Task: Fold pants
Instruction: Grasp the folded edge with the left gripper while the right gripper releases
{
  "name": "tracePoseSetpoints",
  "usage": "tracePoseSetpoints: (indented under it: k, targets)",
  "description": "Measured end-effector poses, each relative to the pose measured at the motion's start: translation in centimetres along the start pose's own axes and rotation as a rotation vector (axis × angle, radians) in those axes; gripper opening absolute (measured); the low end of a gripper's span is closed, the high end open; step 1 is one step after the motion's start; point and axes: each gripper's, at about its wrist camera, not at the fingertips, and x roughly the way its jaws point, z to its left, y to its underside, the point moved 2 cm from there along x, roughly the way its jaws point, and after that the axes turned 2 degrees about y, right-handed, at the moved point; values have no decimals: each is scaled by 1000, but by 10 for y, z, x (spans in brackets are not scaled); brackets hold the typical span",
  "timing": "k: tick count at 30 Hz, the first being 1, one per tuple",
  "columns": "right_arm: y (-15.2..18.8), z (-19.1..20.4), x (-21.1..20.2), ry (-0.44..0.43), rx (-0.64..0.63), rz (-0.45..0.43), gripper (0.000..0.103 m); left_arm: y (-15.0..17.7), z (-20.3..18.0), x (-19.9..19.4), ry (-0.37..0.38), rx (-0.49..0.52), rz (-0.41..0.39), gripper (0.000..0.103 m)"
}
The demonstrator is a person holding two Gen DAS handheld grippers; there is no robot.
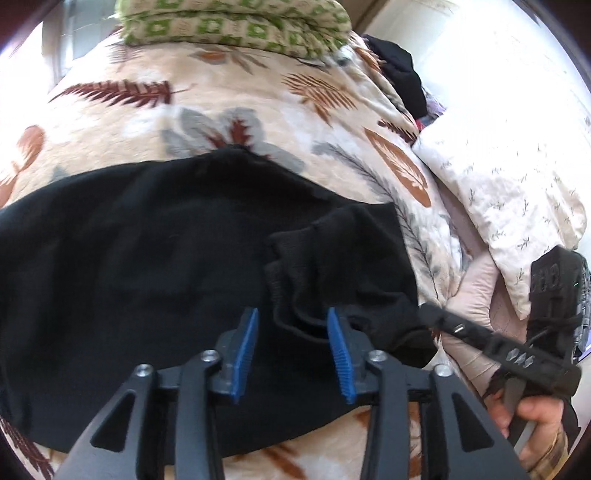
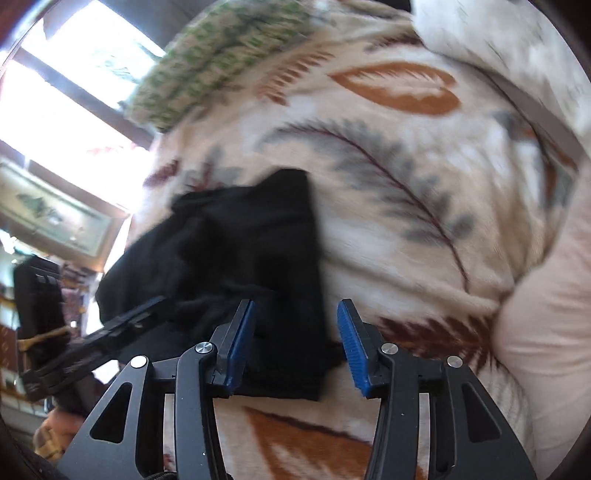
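My black pants (image 1: 155, 266) are lying bunched across the leaf-print blanket (image 1: 229, 107) on the bed as I am holding both my left tool (image 1: 292, 354) and right tool (image 2: 295, 343) wide apart over them, the left view alone showing a white pillow (image 1: 517, 192).

Bed (image 1: 236, 122) covered w/ cream blanket (image 2: 399, 229), printed w/ rust, maroon & grey feathers/leaves. Far end: green-and-cream patterned pillow (image 1: 236, 26). Right side: white pillow w/ small sprig print (image 1: 517, 206), plain pinkish cushion (image 2: 546, 350) beside it; dark clothes pile (image 1: 399, 74) near bed's far right edge. Bright window (image 2: 74, 85) w/ dark frame bars, strong daylight, overexposed. Below it a framed picture (image 2: 55, 214) on wall. White wall (image 1: 498, 55) at right, washed out by light.
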Motion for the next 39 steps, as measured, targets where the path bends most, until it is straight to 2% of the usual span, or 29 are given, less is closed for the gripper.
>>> tracePoseSetpoints:
  k: [2,5,7,8,9,10,15,18,21,25,26,28,32,35,37,39]
  targets:
    - [7,-2,13,3,1,33,45,-4,-11,6,4,5,4,54]
    - [18,18,19,62,-117,3,59,-8,-23,15,-2,7,17,59]
    - [23,31,22,100,-189,0,66,-8,-30,21,-22,23,17,59]
    - [24,34,23,109,-204,0,66,-7,-31,23,-57,37,18,49]
    - [25,35,24,119,-215,-2,66,-6,-32,25,-108,57,14,19]
    - [24,34,23,117,-217,-1,66,-4,-31,25,-149,73,17,14]
    - [14,23,13,64,-131,19,66,3,-5,14,-163,51,-2,12]
    - [4,21,-7,57,-107,-46,66,6,7,10,-162,33,-5,10]
    - [1,22,-10,74,-125,-67,66,7,14,10,-144,23,-5,12]
    - [17,20,22,151,-186,21,66,7,8,14,-183,53,3,13]
    - [22,24,22,175,-235,-8,66,7,5,14,-194,68,2,13]
    - [23,33,20,214,-289,-7,66,7,3,10,-195,80,-8,13]
    - [13,36,4,153,-246,-59,66,-2,-5,-11,-168,86,-86,13]
    - [7,39,-8,96,-217,-114,56,-16,-10,-28,-116,67,-151,13]
    - [5,39,-12,55,-186,-126,36,-26,-14,-29,-68,38,-161,13]
    - [7,36,-13,-2,-148,-110,33,-35,-19,-20,-50,21,-141,13]
